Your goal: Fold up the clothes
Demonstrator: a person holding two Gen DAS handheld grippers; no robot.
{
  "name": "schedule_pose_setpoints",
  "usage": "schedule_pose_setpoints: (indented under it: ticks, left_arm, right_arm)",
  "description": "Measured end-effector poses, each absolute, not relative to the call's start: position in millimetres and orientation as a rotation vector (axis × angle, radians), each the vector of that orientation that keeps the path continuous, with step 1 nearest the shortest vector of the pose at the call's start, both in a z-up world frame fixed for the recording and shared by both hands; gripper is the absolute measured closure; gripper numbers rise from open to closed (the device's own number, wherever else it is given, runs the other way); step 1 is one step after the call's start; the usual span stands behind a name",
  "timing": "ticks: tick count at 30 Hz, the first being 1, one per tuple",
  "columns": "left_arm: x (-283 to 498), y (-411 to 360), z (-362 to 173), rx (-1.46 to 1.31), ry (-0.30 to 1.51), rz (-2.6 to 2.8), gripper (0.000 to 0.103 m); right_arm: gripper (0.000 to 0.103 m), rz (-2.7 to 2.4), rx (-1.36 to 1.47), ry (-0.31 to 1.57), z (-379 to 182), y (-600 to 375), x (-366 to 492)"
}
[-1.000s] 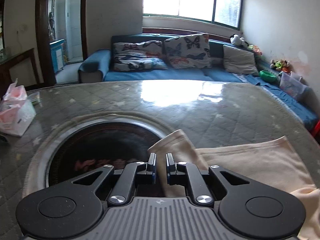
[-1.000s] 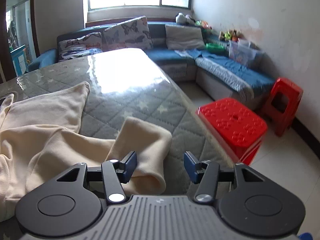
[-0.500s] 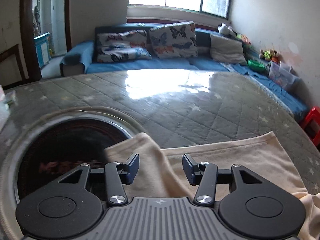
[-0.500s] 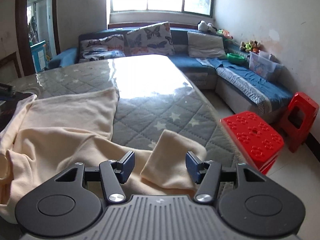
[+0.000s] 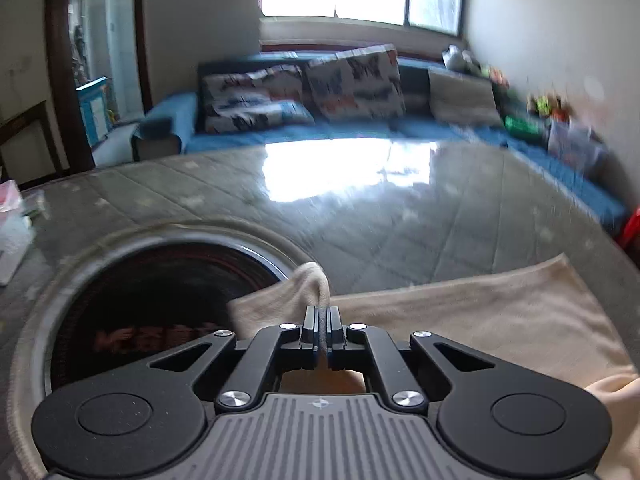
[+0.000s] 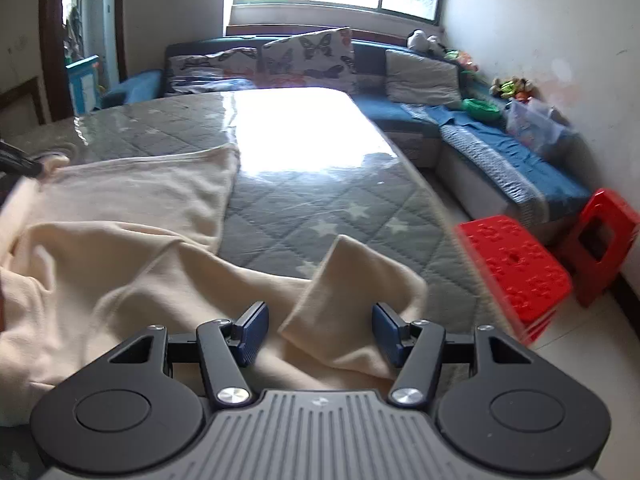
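Note:
A cream garment lies spread on the grey quilted table. My left gripper is shut on a raised corner of it, beside the round dark inset. In the right wrist view the same garment lies rumpled across the table. My right gripper is open, its fingers on either side of a folded sleeve end near the table's right edge.
A round dark inset sits in the table at left. A tissue pack lies at the far left. Red plastic stools stand on the floor right of the table. A blue sofa with cushions runs behind.
My left gripper, open half a second ago, has shut on the garment's corner and lifted it a little. My right gripper stays open and has shifted slightly over the sleeve end.

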State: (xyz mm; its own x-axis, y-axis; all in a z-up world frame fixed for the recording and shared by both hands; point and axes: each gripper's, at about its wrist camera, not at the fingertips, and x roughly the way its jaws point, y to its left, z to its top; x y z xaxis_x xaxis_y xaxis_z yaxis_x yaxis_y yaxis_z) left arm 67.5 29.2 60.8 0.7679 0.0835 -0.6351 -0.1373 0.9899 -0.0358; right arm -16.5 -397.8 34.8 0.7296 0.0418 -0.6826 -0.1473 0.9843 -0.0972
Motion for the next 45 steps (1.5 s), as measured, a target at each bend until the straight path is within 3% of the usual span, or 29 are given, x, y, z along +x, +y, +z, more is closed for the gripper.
schedule_pose_setpoints:
  ticks: [6,12,19,25,36,38,40,44,45]
  left_arm:
    - [9.5,60.6,94.2,-0.175,0.583,0.159,0.100]
    - [-65.5,94.2,105.6,-0.236,0.540,0.234,0.100]
    - [-135.0,127.4,84.0,-0.310,0.603,0.365,0.100]
    - [-155.8,137.5,66.8,-0.321,0.669,0.416,0.100]
    - [-154.6,77.9,93.5,-0.186,0.609,0.143,0.096]
    - [-147.0,57.2,96.0,-0.167,0.609,0.044,0.087]
    - [-139.6,36.3,94.6,-0.143,0.617,-0.043,0.071]
    - [-124.6,-5.7,90.4,-0.076,0.650,-0.215,0.065]
    - [-123.4,-14.3,88.7,-0.058,0.655,-0.253,0.059]
  right_arm:
    - [0.054,0.041,-0.144,0.735,34.7,-409.4,-21.0]
    - [0.084,-0.016,-0.127,0.711,37.4,-427.7,-32.6]
    - [0.091,-0.115,-0.100,0.705,36.9,-458.7,-36.5]
    - [0.090,-0.210,-0.111,0.723,35.5,-482.7,-34.5]
    - [0.072,0.032,-0.101,0.705,64.2,-461.7,-57.8]
    - [0.070,0.127,-0.103,0.704,69.9,-446.2,-58.8]
    - [0.070,0.223,-0.103,0.704,75.3,-429.6,-59.6]
    - [0.069,0.436,-0.126,0.708,83.0,-389.9,-63.7]
    - [0.069,0.488,-0.130,0.713,85.1,-379.8,-65.4]
